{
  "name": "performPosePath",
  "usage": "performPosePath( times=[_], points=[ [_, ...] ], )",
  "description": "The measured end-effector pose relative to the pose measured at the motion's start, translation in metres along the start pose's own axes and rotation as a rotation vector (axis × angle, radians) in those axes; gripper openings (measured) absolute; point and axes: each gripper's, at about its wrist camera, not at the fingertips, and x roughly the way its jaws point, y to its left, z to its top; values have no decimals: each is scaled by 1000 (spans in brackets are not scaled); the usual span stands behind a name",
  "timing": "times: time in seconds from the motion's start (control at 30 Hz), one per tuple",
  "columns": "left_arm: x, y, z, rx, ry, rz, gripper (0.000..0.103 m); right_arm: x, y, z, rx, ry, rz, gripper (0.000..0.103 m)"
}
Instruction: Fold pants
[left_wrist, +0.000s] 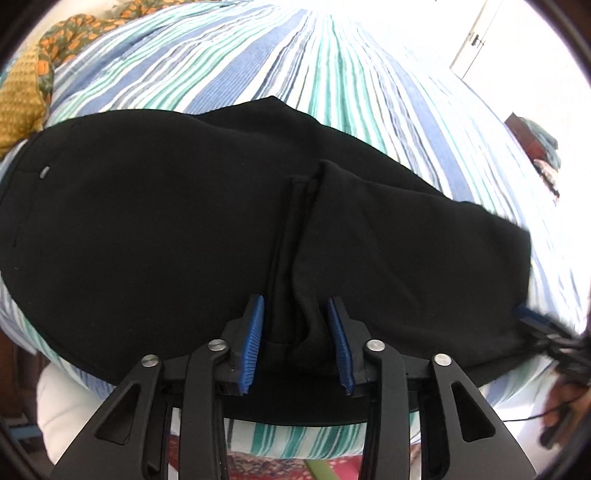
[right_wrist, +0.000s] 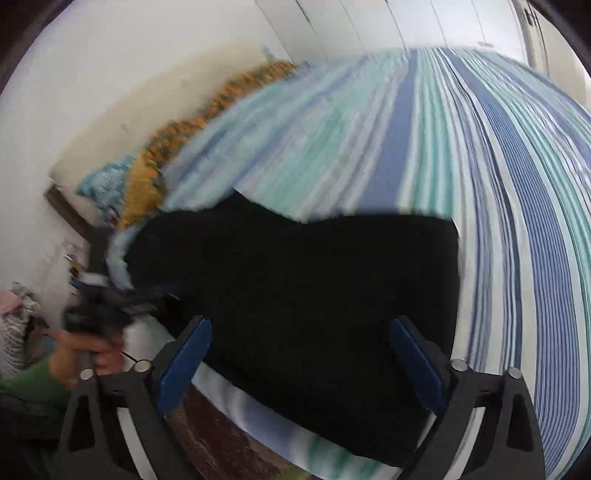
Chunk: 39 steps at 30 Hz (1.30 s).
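Because the black pants (left_wrist: 166, 221) are soft, limp knit that should bunch and drape rather than hold shape, hems and the waistband look like the best places to grip. Left gripper (left_wrist: 295, 325) sits partly closed, a gathered ridge of fabric between its blue pads (left_wrist: 255, 332). Right gripper (right_wrist: 299, 365) hangs wide open over the cloth, holding nothing. Just below both, the bed edge drops off; beyond the pants, the striped bedsheet (right_wrist: 461, 129) offers open room, and a patterned quilt (left_wrist: 44, 62) lies far left.

The soft fabric pants (left_wrist: 166, 229) are plain black. The striped bedsheet (left_wrist: 295, 66) runs blue, teal and white. A rumpled quilted blanket (left_wrist: 33, 85) shows mustard yellow with an orange-and-green print. Both grippers' ribbed pads (left_wrist: 255, 343) are blue.
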Motion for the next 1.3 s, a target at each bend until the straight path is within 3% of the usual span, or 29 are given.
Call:
performPosePath(
  times=[0.03, 0.1, 0.2, 0.33, 0.43, 0.5, 0.57, 0.6, 0.77, 0.93, 1.0, 1.07, 1.13, 1.3],
  points=[
    [0, -2, -1, 9, -5, 9, 38, 14, -18, -12, 59, 60, -33, 59],
    [0, -5, -2, 27, -14, 26, 38, 0, -34, -20, 139, -23, 34, 54],
    [-1, -7, -5, 36, -23, 36, 39, -19, -23, 1, 124, -20, -23, 54],
    [-5, -8, -9, 24, -31, 19, 39, -40, 4, 48, 43, -88, 13, 54],
    [-3, -7, -9, 24, -35, 14, 39, -22, 11, 79, 8, -88, -5, 58],
    [-4, -5, -11, 25, -37, 6, 39, 10, -7, 85, 46, -12, -55, 58],
    [-3, -3, -11, 22, -34, -1, 40, 51, -33, 74, 119, 145, -109, 56],
    [-4, -2, -11, 21, -33, -3, 40, 57, -39, 68, 135, 152, -102, 55],
    [-1, -1, -12, 17, -43, -8, 40, 4, -11, 63, 79, 20, -114, 58],
    [-2, 0, -14, 12, -50, -14, 40, -46, 20, 24, 29, -124, -77, 73],
    [-1, 0, -14, 17, -52, -19, 41, -30, 18, 5, 39, -77, -87, 78],
    [-1, -1, -15, 27, -54, -16, 42, -1, -1, -17, 115, 52, -107, 78],
    [-1, -2, -15, 33, -56, -14, 42, -3, -13, -28, 171, -44, -54, 78],
    [-1, -2, -17, 24, -63, -17, 42, -2, -15, -27, 198, -53, -41, 78]
  ],
)
